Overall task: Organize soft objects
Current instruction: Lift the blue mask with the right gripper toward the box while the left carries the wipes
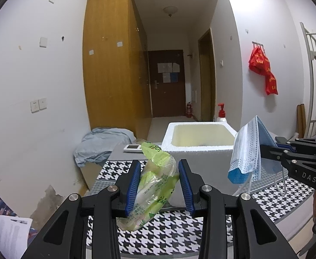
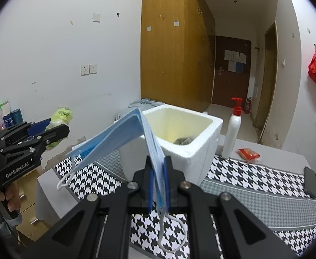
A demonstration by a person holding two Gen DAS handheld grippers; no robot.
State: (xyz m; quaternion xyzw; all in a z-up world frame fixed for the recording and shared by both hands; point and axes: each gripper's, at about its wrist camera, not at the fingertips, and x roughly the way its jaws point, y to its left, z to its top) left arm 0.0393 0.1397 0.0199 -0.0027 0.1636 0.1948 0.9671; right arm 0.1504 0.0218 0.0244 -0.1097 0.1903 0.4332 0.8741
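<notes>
A tall wood-veneer wardrobe (image 1: 112, 60) rose behind the counter (image 2: 283, 153), whose surface lay under a houndstooth mat (image 1: 173, 233) in black and white with grey woven borders. At the far end of that mat stood a white foam box (image 1: 198, 149), square-walled, grainy on the outside and yellowed within; in the right wrist view something dark and crumpled lay at its bottom. Left of the counter, a pale blue cloth (image 1: 101, 144) sat rumpled in a heap. Beside the box stood a slim white pump bottle (image 2: 232, 136) with a red head.

You held the right gripper (image 2: 158, 185) with its jaws closed tight on a stack of pleated blue face masks (image 2: 123, 133), which folded over and drooped to the left in front of the box, white ear loops dangling. Your left gripper (image 1: 159, 185) carried a crinkled, glossy green plastic packet (image 1: 155, 183) between its ribbed blue pads (image 1: 133, 185), jaws partly closed around it, above the mat and short of the box. A small red wrapper (image 2: 248, 152) lay on the bare counter near the bottle.
</notes>
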